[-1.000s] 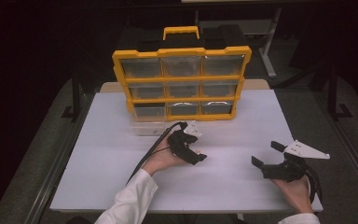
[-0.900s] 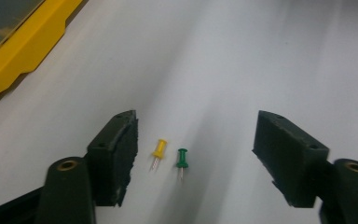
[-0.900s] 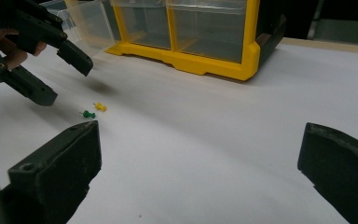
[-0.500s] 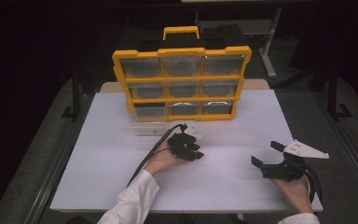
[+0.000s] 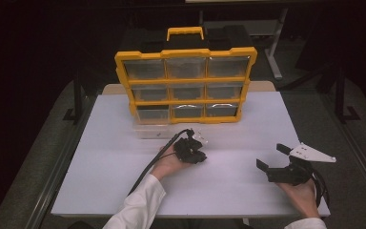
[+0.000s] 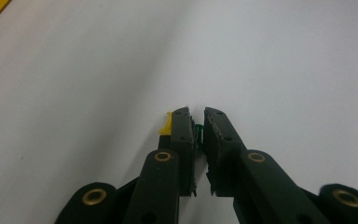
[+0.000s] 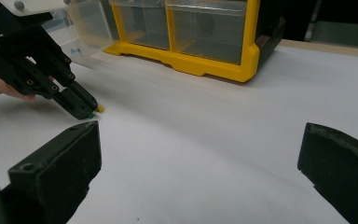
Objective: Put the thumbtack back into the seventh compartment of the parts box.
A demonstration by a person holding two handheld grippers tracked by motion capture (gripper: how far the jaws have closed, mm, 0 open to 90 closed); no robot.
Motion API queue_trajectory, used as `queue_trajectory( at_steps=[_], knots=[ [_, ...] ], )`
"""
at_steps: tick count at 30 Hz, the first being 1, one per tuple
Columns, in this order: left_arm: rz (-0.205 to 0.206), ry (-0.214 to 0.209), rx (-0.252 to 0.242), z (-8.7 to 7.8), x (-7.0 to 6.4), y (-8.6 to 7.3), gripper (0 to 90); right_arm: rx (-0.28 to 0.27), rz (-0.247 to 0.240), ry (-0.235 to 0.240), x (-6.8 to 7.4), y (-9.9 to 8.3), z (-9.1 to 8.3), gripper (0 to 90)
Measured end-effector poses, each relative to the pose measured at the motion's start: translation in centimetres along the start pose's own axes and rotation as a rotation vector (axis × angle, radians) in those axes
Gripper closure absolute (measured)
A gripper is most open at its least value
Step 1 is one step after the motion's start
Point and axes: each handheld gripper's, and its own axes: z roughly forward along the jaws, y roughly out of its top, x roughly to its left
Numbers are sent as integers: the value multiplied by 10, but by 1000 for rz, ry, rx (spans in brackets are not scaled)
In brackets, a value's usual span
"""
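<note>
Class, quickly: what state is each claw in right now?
Left claw: nearly closed on a small green piece, with a small yellow piece beside its tip.
Right claw: open, holding nothing.

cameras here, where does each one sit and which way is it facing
High view: above the person's side, looking forward and down at the white table and yellow drawer organizer; both forearms and claws show.
Left gripper view: on the left claw, aimed down at the table, jaws nearly shut on a small green piece beside a yellow piece.
Right gripper view: on the right claw, jaws wide apart, facing the organizer.
Shared: the high and right gripper views both show the left claw and organizer.
</note>
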Motion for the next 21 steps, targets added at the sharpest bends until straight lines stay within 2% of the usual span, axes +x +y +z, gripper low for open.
queue_trajectory(
  at_steps=[6, 11, 13, 21],
  knots=[
    [2, 15, 9, -1, -3, 0, 835, 5, 4, 2, -1, -1, 1, 0],
    [-6, 9, -2, -7, -2, 1, 836, 6, 4, 2, -1, -1, 1, 0],
    [-23, -10, -26, -14, -1, 1, 837, 8, 4, 4, 0, -1, 1, 0],
    [-22, -12, -83, -33, -5, 3, 838, 8, -1, 6, 0, 0, 2, 0]
  ],
)
